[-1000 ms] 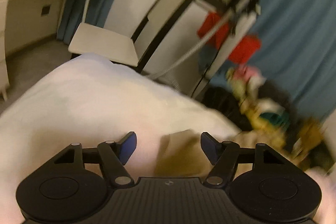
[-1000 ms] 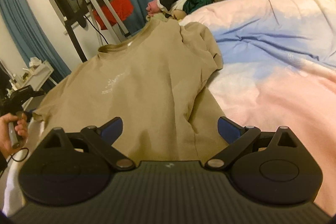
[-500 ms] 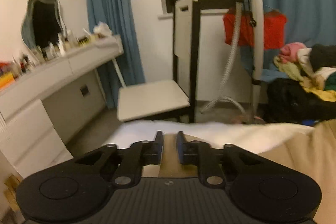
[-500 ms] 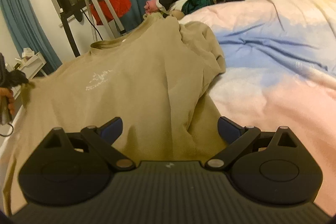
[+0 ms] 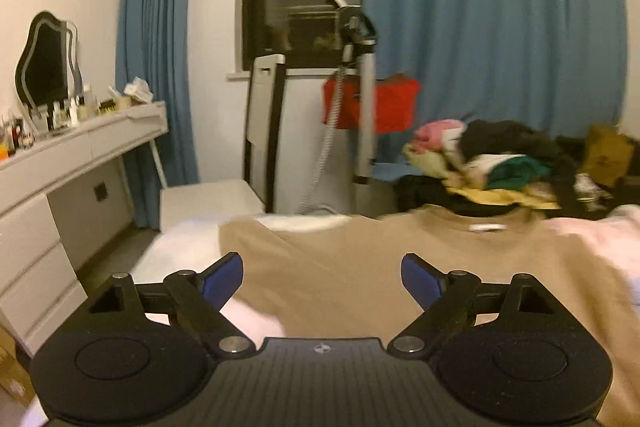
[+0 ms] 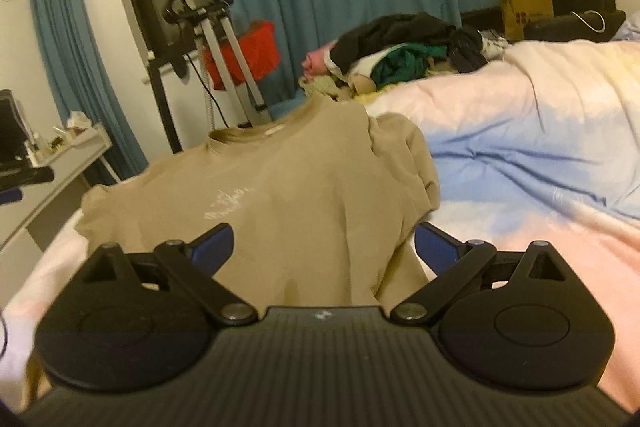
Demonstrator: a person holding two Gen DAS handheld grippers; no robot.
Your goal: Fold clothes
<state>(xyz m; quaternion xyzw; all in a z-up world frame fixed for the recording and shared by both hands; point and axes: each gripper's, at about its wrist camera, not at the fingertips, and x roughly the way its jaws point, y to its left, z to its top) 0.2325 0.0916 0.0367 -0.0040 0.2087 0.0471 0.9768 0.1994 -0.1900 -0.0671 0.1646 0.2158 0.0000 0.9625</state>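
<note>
Tan short-sleeved cotton T-shirt (image 6: pixel 296 195) lies spread flat on pastel-quilted bed (image 6: pixel 540 131), collar toward blue curtains. Left gripper (image 5: pixel 322 277) jaws opening, nothing between. Right gripper (image 6: pixel 324 247) jaws apart, empty, above hem.

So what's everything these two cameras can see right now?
T-shirt: one, tan, spread flat on the bed, collar at the far end.
Duvet: one, pink, blue and white, covering the bed.
Clothes pile: one heap, black, green, pink and yellow, beyond the T-shirt.
Curtains: blue, either side of the dark window.
Garment steamer: one, silver stand, by the window.
Red cloth: one, behind the steamer.
Chair: one, white, by the bed.
Dresser: one, white, left wall, bottles on top.
Mirror: one, wavy frame, on the dresser.
Paper bag: one, brown, far right.
Left hand-held gripper: black, blue pads, opening, nothing between them.
Right hand-held gripper: same, open over the T-shirt.
</note>
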